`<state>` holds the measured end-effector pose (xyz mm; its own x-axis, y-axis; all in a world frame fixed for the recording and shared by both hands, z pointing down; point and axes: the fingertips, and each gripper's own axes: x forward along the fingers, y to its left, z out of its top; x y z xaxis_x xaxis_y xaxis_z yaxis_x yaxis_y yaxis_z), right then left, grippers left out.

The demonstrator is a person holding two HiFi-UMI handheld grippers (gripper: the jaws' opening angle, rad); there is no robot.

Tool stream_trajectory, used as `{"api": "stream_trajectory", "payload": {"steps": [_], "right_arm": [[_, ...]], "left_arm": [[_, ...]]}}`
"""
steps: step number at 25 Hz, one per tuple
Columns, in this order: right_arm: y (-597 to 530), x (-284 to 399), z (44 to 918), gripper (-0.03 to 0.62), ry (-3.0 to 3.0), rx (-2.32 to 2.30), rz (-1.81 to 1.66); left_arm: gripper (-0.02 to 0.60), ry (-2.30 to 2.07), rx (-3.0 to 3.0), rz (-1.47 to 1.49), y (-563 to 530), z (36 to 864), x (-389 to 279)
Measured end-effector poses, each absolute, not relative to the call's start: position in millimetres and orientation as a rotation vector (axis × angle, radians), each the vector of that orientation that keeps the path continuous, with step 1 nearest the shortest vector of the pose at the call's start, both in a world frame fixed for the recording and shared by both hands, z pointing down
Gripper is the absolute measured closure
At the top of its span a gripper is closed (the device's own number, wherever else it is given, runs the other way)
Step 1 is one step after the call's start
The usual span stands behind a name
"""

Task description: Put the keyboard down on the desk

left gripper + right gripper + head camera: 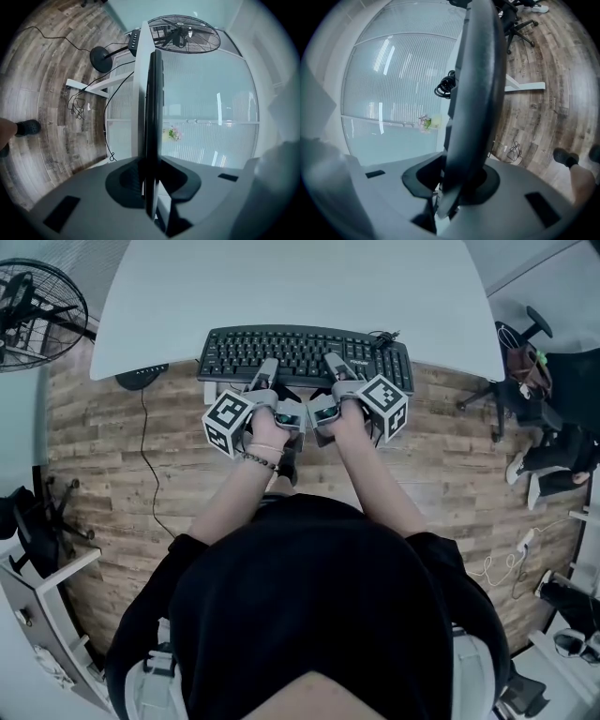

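Observation:
A black keyboard (305, 354) is held level at the near edge of the white desk (291, 287), its front part out over the wooden floor. My left gripper (265, 376) is shut on its front edge left of centre, and my right gripper (336, 371) is shut on it right of centre. The left gripper view has the keyboard (152, 117) edge-on between the jaws of the left gripper (150, 183), beside the desk's white edge (139, 93). From the right gripper (454, 183) the keyboard (476, 93) runs upward out of the jaws. Its coiled cable (446, 86) lies at the far end.
A standing fan (33, 310) is left of the desk, its round base (141, 378) and cord on the floor. An office chair (530, 362) and a seated person's legs (553, 465) are at the right. Shelving stands at the lower left and right.

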<state>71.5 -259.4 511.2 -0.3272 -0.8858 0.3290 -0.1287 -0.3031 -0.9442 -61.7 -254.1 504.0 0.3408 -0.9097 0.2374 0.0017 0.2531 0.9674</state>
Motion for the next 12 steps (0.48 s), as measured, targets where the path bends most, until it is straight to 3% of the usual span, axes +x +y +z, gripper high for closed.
{"api": "stream_trajectory", "payload": {"steps": [12], "right_arm": [[-284,65,515,0.507,1.331,-1.317,-1.699]], "left_arm": [[0.502,-1.014,1.118,-0.795,-274,509,-67]]}}
